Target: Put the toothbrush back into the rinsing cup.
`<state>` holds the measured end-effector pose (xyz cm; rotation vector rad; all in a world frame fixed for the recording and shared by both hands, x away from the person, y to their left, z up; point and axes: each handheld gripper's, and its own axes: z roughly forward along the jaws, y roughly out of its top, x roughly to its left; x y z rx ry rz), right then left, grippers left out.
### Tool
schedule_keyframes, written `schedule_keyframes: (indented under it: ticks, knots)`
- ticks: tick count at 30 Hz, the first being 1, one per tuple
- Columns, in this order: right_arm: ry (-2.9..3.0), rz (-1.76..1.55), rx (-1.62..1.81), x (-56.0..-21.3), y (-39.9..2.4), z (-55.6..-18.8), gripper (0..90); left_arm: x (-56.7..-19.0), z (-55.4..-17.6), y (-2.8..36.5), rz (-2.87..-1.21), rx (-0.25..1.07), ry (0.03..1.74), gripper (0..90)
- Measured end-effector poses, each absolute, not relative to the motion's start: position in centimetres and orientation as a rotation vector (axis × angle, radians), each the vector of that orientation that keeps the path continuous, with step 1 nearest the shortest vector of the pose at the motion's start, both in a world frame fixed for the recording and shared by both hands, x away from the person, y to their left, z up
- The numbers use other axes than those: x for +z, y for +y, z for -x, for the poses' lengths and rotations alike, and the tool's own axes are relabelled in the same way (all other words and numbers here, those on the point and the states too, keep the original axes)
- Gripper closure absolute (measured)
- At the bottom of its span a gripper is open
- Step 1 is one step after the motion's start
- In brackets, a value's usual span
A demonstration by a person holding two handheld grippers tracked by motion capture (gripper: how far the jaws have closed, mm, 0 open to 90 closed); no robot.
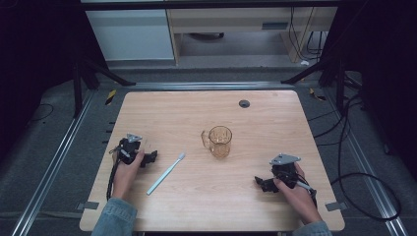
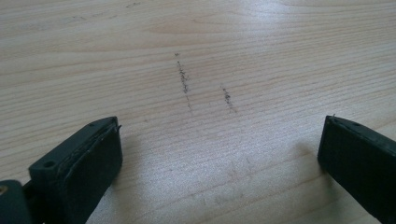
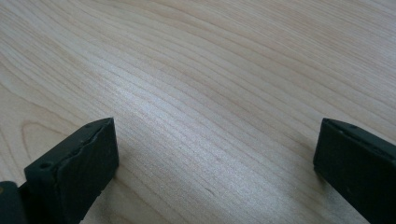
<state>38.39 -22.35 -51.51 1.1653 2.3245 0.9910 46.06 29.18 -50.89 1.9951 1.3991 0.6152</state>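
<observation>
A clear amber glass mug (image 1: 219, 141) with a handle on its left stands upright near the middle of the wooden table (image 1: 275, 118). A pale blue toothbrush (image 1: 166, 172) lies flat to the mug's left, head pointing toward the mug. My left gripper (image 1: 150, 158) rests on the table at the left, just left of the toothbrush, held by a hand. In the left gripper view it (image 2: 219, 154) is open over bare wood with faint dark scuffs. My right gripper (image 1: 260, 184) rests at the front right, and in its own view it (image 3: 215, 149) is open with nothing between the jaws.
A small dark round grommet (image 1: 244, 103) sits in the table near the back edge. Black cables (image 1: 359, 182) trail on the floor to the right. Metal rails (image 1: 54, 162) and black stand legs flank the table.
</observation>
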Motion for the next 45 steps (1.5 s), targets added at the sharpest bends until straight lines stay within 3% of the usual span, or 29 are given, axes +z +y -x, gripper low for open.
schedule_keyframes:
  ticks: [18,23,28,39,45]
  knots:
    - [2.324,-1.163,0.989,-51.5,-22.4,-38.4,0.4,-46.3,-42.2,29.4,-2.030,0.616,1.358,5.0]
    - [2.325,-1.165,0.988,-51.5,-22.4,-38.4,0.4,-45.5,-41.2,28.8,-2.155,0.507,1.303,9.8]
    - [2.326,-1.167,0.989,-51.5,-22.4,-38.4,0.4,-45.3,-40.8,27.8,-2.281,0.496,1.239,8.8]
    - [2.326,-1.165,0.989,-51.5,-22.4,-38.4,0.4,-43.6,-40.4,25.5,-2.405,0.401,1.203,6.8]
    - [2.326,-1.167,0.989,-51.5,-22.4,-38.4,0.4,-43.1,-40.6,24.1,-2.469,0.396,1.174,12.2]
